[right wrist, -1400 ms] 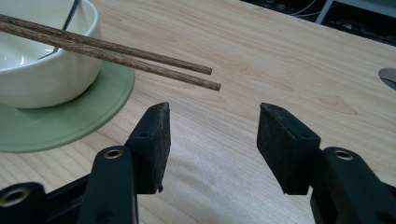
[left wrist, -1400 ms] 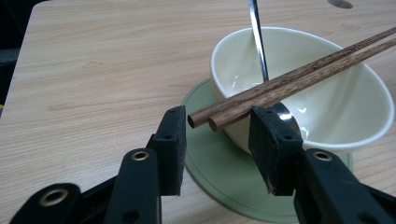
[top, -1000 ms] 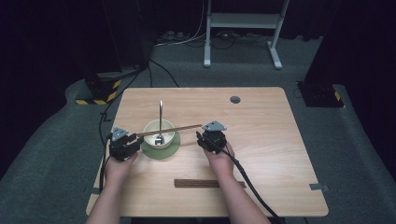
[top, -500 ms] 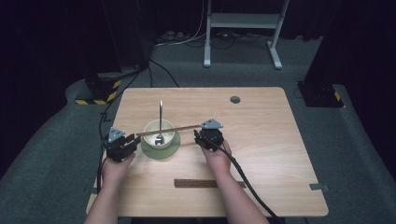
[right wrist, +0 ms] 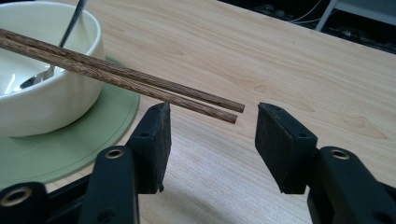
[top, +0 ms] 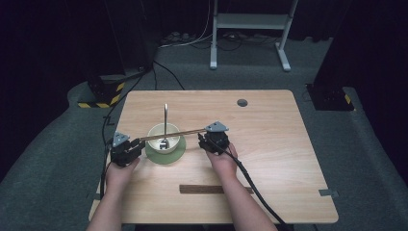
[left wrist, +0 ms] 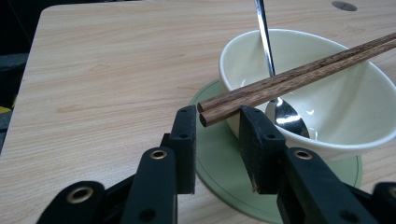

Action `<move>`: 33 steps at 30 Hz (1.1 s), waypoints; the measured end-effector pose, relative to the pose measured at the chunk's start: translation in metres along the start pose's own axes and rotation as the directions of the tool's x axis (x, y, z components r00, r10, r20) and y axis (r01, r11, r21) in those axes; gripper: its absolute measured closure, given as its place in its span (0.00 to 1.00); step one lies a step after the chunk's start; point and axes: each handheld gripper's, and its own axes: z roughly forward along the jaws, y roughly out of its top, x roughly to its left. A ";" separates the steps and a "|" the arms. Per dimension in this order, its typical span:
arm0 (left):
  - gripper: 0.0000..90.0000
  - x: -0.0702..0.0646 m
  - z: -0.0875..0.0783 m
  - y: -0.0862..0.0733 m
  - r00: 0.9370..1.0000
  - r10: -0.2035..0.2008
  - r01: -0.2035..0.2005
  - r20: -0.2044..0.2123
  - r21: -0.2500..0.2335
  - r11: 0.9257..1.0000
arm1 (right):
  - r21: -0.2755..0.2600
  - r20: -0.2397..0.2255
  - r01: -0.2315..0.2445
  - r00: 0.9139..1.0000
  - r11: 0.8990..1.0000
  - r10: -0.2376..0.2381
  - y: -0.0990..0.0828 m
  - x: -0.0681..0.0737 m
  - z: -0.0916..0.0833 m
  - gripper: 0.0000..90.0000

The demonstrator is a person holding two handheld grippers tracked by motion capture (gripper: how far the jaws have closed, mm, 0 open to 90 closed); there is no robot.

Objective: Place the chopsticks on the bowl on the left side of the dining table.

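A cream bowl stands on a green saucer with a metal spoon leaning in it. A pair of brown chopsticks lies across the bowl's rim. My left gripper is left of the bowl. Its jaws have just been closing, and the chopsticks' blunt ends lie between them with a gap still showing at my left gripper. My right gripper is right of the bowl. Its jaws have just been opening, and at my right gripper the chopsticks' thin tips lie untouched between wide pads.
A dark wooden strip lies near the table's front edge, between the forearms. A round cable hole sits at the back right of the wooden table. Cables trail from both grippers off the front and the left.
The right hand has edged slightly toward the bowl. The left hand, the bowl and the chopsticks keep their places.
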 end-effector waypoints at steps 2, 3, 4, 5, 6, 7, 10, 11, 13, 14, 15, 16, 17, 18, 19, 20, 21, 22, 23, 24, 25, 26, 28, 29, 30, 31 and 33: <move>0.76 0.001 0.001 0.000 1.000 -0.004 0.004 0.007 -0.001 1.000 | 0.004 0.003 0.021 1.000 1.000 -0.021 0.001 0.000 0.002 0.51; 0.76 0.001 0.002 -0.001 1.000 -0.010 0.010 0.007 -0.005 1.000 | 0.007 0.000 0.017 1.000 1.000 -0.017 0.001 0.000 0.003 0.51; 0.77 0.001 0.003 -0.001 1.000 -0.008 0.008 0.008 -0.007 1.000 | 0.006 -0.005 0.021 1.000 1.000 -0.021 0.001 -0.001 0.003 0.52; 0.77 0.001 0.003 -0.001 1.000 -0.011 0.011 0.008 -0.007 1.000 | 0.011 -0.011 0.010 1.000 1.000 -0.009 0.001 0.001 0.004 0.52; 0.77 0.002 0.003 -0.001 1.000 -0.012 0.012 0.007 -0.007 1.000 | 0.008 -0.011 0.020 1.000 1.000 -0.020 0.001 0.001 0.004 0.53; 0.77 0.003 0.003 -0.001 1.000 -0.010 0.010 0.006 -0.006 1.000 | 0.011 -0.014 0.025 1.000 1.000 -0.025 0.001 0.002 0.003 0.53; 0.77 0.004 0.004 -0.001 1.000 -0.021 0.021 0.004 -0.003 1.000 | 0.009 -0.012 0.028 1.000 1.000 -0.028 0.001 0.005 0.001 0.55; 0.77 0.004 0.004 -0.001 1.000 -0.017 0.017 0.005 -0.006 1.000 | 0.007 -0.011 0.039 0.999 0.999 -0.039 0.001 0.005 0.000 0.55; 0.77 0.004 0.005 -0.002 0.999 -0.032 0.033 0.009 -0.011 0.999 | 0.010 -0.011 0.038 0.999 0.999 -0.038 0.001 0.007 -0.001 0.55; 0.77 0.005 0.005 -0.001 1.000 -0.026 0.026 0.007 -0.005 1.000 | 0.009 -0.010 0.051 0.999 0.999 -0.050 0.001 0.008 -0.001 0.56; 0.77 0.005 0.005 -0.002 0.999 -0.037 0.037 0.009 -0.005 0.999 | 0.009 -0.008 0.055 0.998 0.998 -0.055 0.001 0.009 -0.002 0.56; 0.76 0.006 0.005 -0.002 0.999 -0.036 0.036 0.009 -0.008 0.999 | 0.012 -0.003 0.052 0.999 0.999 -0.052 0.000 0.010 -0.002 0.56; 0.76 0.007 0.005 -0.002 0.999 -0.033 0.033 0.009 -0.007 0.999 | 0.011 -0.003 0.054 0.999 0.998 -0.054 0.000 0.010 -0.003 0.57; 0.76 0.007 0.005 -0.002 0.999 -0.034 0.034 0.009 -0.006 0.999 | 0.011 -0.005 0.045 0.999 0.999 -0.045 -0.001 0.011 -0.003 0.57; 0.76 0.008 0.005 -0.002 0.999 -0.036 0.036 0.009 -0.008 0.999 | 0.006 -0.004 0.064 0.998 0.998 -0.064 0.000 0.010 -0.003 0.57; 0.76 0.008 0.005 -0.002 0.999 -0.044 0.044 0.016 -0.018 0.999 | 0.009 -0.005 0.060 0.998 0.998 -0.060 -0.001 0.011 -0.003 0.57; 0.76 0.009 0.005 -0.002 0.999 -0.041 0.041 0.012 -0.012 0.999 | 0.013 -0.008 0.049 0.999 0.999 -0.049 -0.001 0.012 -0.004 0.57; 0.76 0.010 0.005 -0.002 0.999 -0.041 0.041 0.012 -0.011 0.999 | 0.013 -0.009 0.046 0.999 0.999 -0.046 -0.002 0.013 -0.004 0.57; 0.76 0.010 0.006 -0.002 0.999 -0.047 0.047 0.015 -0.014 0.999 | 0.009 -0.007 0.057 0.998 0.998 -0.057 -0.002 0.013 -0.004 0.57; 0.76 0.011 0.006 -0.002 0.999 -0.047 0.047 0.015 -0.016 0.999 | 0.008 -0.004 0.055 0.998 0.998 -0.055 -0.002 0.014 -0.004 0.58; 0.76 0.011 0.006 -0.002 0.999 -0.048 0.048 0.019 -0.018 0.999 | 0.013 -0.008 0.041 0.999 0.999 -0.041 -0.003 0.015 -0.005 0.58; 0.76 0.012 0.006 -0.003 0.998 -0.052 0.053 0.020 -0.017 0.998 | 0.009 -0.010 0.050 0.999 0.999 -0.050 -0.003 0.015 -0.005 0.58; 0.76 0.012 0.006 -0.003 0.998 -0.050 0.051 0.021 -0.020 0.999 | 0.004 -0.009 0.061 0.998 0.998 -0.060 -0.004 0.016 -0.006 0.58; 0.76 0.012 0.007 -0.002 0.998 -0.051 0.052 0.022 -0.021 0.998 | 0.004 -0.006 0.063 0.998 0.998 -0.063 -0.004 0.017 -0.006 0.58; 0.76 0.012 0.006 -0.002 0.998 -0.053 0.054 0.021 -0.021 0.998 | 0.004 -0.006 0.062 0.998 0.998 -0.062 -0.004 0.017 -0.007 0.58; 0.76 0.011 0.006 -0.002 0.998 -0.053 0.053 0.020 -0.021 0.998 | 0.005 -0.007 0.051 0.999 0.999 -0.051 -0.004 0.018 -0.007 0.57; 0.76 0.012 0.006 -0.002 0.998 -0.052 0.052 0.019 -0.025 0.998 | -0.001 0.005 0.065 0.998 0.998 -0.065 -0.004 0.016 -0.009 0.57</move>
